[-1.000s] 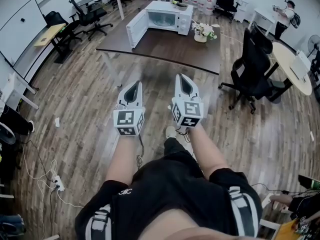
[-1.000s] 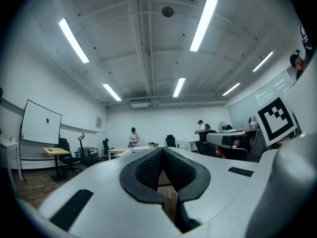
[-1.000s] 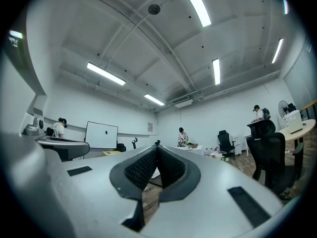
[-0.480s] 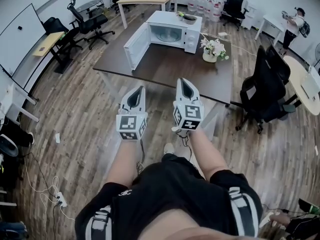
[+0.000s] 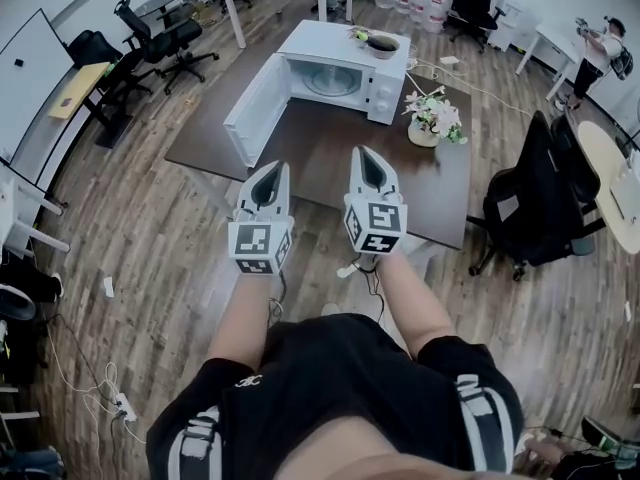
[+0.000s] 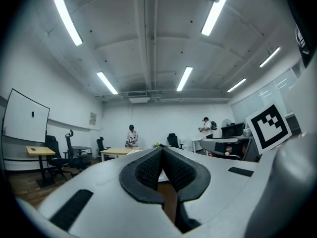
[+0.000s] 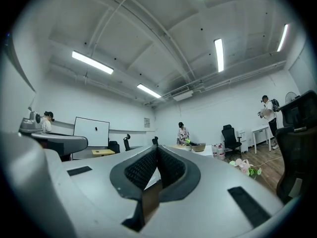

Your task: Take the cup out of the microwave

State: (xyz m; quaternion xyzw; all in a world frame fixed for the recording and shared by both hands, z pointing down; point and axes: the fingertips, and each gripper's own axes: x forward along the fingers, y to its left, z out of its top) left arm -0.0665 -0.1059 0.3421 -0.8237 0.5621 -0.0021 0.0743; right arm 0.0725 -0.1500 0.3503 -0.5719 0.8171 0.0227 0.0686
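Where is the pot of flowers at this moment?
In the head view, the pot of flowers stands on the dark table, just right of the white microwave.

what sits inside the microwave (image 5: 330, 40) is too small to tell.

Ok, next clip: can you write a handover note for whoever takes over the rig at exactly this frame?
Left gripper: jaws together, nothing between them.
Right gripper: jaws together, nothing between them.
Both are held out level in front of the person, side by side, well short of the microwave.
The microwave sits on the dark table with its door swung open to the left. The cup cannot be made out inside from here. A flower vase stands to the microwave's right.
Done: door open.
Left: reach the microwave, find the cup, grip it, lift it out.
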